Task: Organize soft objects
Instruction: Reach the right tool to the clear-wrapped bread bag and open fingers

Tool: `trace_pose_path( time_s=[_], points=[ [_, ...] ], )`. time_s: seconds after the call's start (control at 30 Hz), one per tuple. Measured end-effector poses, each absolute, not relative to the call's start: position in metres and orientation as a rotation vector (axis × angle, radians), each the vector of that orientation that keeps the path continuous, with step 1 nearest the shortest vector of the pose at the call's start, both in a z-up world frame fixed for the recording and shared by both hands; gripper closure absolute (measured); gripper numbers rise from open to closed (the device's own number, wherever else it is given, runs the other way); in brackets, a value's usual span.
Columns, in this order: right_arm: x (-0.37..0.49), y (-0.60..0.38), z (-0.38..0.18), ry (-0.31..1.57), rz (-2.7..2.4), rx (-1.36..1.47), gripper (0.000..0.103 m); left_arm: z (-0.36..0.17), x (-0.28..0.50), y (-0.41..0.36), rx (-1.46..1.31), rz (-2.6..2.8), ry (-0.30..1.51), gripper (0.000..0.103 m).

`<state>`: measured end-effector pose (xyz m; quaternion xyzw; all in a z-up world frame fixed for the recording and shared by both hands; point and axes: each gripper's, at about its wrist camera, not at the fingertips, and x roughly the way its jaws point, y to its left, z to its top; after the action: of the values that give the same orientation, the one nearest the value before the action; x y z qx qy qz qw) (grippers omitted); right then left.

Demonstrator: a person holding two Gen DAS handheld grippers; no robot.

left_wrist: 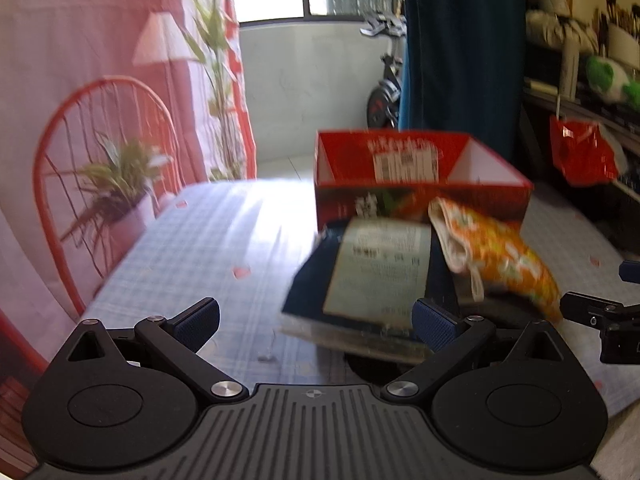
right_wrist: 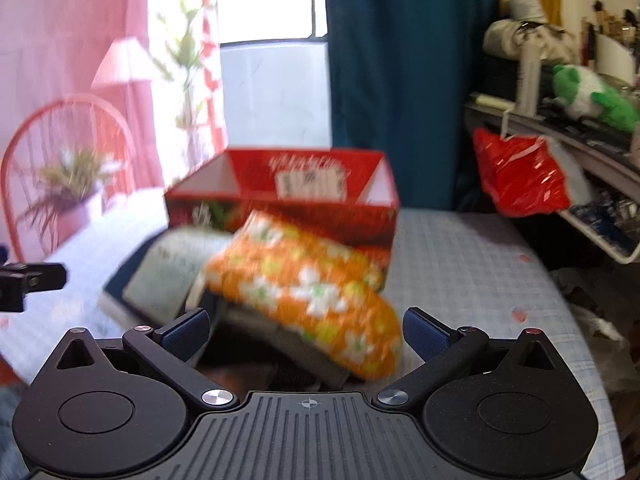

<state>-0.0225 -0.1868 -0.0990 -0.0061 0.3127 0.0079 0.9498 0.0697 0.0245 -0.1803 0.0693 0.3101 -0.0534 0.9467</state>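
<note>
Right tongs spread wide, empty, the orange floral pouch just ahead between the pads, lying on a dark folded cloth before the open red box. Left tongs also wide, empty. Best to straddle the pouch mid-length, close gently, then lift over the box wall.

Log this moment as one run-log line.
left gripper: open, empty | right gripper: open, orange floral pouch between fingers | red box: open, behind pile | dark packet: under pouch
</note>
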Motion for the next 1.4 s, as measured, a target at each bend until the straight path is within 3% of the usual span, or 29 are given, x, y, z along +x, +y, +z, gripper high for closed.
trace_pose_path(
  time_s=[0.4, 0.57, 0.67, 0.73, 0.8, 1.17, 1.23, 1.4],
  points=[
    [-0.020, -0.186, -0.156, 0.845, 0.117, 0.026, 0.037, -0.245, 0.075, 0.018, 0.105, -0.230, 0.785, 0.001],
    [-0.019, -0.181, -0.165, 0.874, 0.170, 0.010, 0.049, -0.257, 0.077, 0.019, 0.071, -0.263, 0.826, 0.012],
    [-0.018, -0.180, -0.167, 0.874, 0.188, 0.013, 0.053, -0.263, 0.080, 0.016, 0.093, -0.255, 0.839, 0.015],
    [-0.018, -0.179, -0.168, 0.874, 0.201, 0.019, 0.056, -0.267, 0.081, 0.012, 0.114, -0.269, 0.845, 0.027],
    [-0.018, -0.179, -0.169, 0.875, 0.214, 0.022, 0.058, -0.270, 0.083, 0.013, 0.066, -0.314, 0.873, 0.030],
    [-0.015, -0.181, -0.175, 0.883, 0.262, 0.062, 0.059, -0.278, 0.079, 0.015, -0.048, -0.468, 0.868, 0.032],
    [-0.015, -0.182, -0.176, 0.885, 0.265, 0.067, 0.059, -0.281, 0.080, 0.012, -0.063, -0.493, 0.883, 0.044],
    [-0.015, -0.180, -0.177, 0.889, 0.281, 0.066, 0.059, -0.288, 0.084, 0.008, -0.113, -0.531, 0.895, 0.051]
  ],
)
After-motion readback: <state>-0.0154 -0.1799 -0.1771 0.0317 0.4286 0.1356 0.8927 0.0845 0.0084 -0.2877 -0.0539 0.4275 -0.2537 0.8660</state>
